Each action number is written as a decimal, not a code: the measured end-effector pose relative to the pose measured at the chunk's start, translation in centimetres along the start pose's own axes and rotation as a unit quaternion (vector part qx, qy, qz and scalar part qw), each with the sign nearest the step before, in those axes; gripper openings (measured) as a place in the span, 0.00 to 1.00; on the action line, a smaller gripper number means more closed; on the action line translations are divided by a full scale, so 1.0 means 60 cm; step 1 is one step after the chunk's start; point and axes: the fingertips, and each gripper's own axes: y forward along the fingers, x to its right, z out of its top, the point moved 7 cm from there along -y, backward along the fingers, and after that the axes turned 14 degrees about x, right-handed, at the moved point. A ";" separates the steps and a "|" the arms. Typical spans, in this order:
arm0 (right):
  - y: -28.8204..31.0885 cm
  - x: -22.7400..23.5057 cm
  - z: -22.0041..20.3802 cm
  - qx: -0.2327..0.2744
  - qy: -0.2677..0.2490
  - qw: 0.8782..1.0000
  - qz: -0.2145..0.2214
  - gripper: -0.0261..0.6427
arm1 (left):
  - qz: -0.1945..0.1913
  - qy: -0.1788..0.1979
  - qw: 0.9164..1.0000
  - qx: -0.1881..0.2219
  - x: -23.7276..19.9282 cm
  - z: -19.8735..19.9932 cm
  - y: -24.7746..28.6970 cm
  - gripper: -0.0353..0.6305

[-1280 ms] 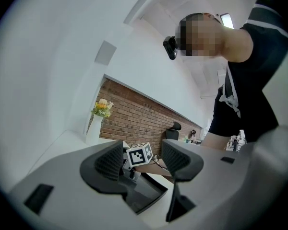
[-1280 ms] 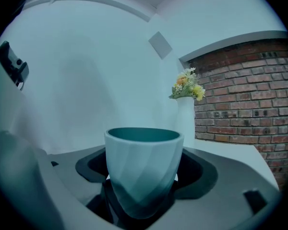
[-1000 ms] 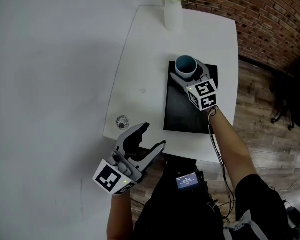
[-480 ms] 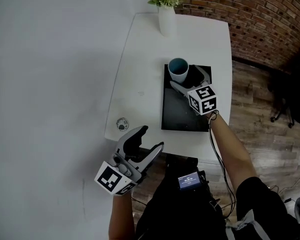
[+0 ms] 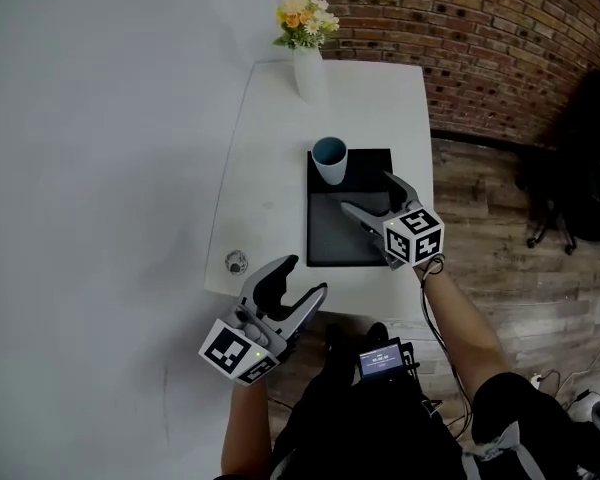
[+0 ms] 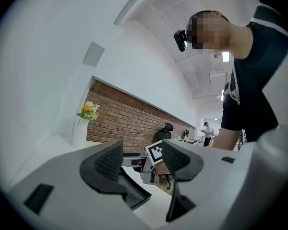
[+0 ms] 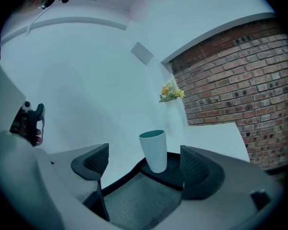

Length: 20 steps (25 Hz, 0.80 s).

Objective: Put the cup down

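A white cup (image 5: 329, 160) with a teal inside stands upright at the far left corner of a black mat (image 5: 348, 238) on the white table (image 5: 270, 168). In the right gripper view the cup (image 7: 154, 150) stands free beyond the jaws, on the mat (image 7: 144, 202). My right gripper (image 5: 370, 194) hovers over the mat, open and empty, a short way on the near side of the cup. My left gripper (image 5: 292, 280) is held below the table's near edge, open with nothing between its fingers; its own view shows the jaws (image 6: 143, 159) apart.
A white vase of flowers (image 5: 306, 43) stands at the table's far end, also seen as the vase (image 7: 172, 102) against the wall. A small round object (image 5: 236, 262) lies at the table's near left corner. A brick wall (image 5: 460, 38) and wooden floor (image 5: 490, 258) lie to the right.
The right gripper has let go of the cup and drawn back toward me along the mat. The cup stays standing on the mat. The left gripper has barely moved.
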 end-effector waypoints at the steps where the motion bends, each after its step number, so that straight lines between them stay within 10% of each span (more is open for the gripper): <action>1: -0.015 -0.005 0.007 0.002 0.005 1.000 0.004 0.75 | -0.004 0.000 1.000 0.000 0.005 -0.001 0.003 0.42; 13: -0.189 -0.057 0.131 0.037 0.013 0.999 0.027 0.15 | -0.031 0.009 0.999 -0.011 0.028 -0.001 0.029 0.42; 20: -0.255 -0.086 0.186 0.073 0.009 0.997 -0.019 0.09 | -0.048 0.019 0.998 -0.018 0.038 0.004 0.046 0.42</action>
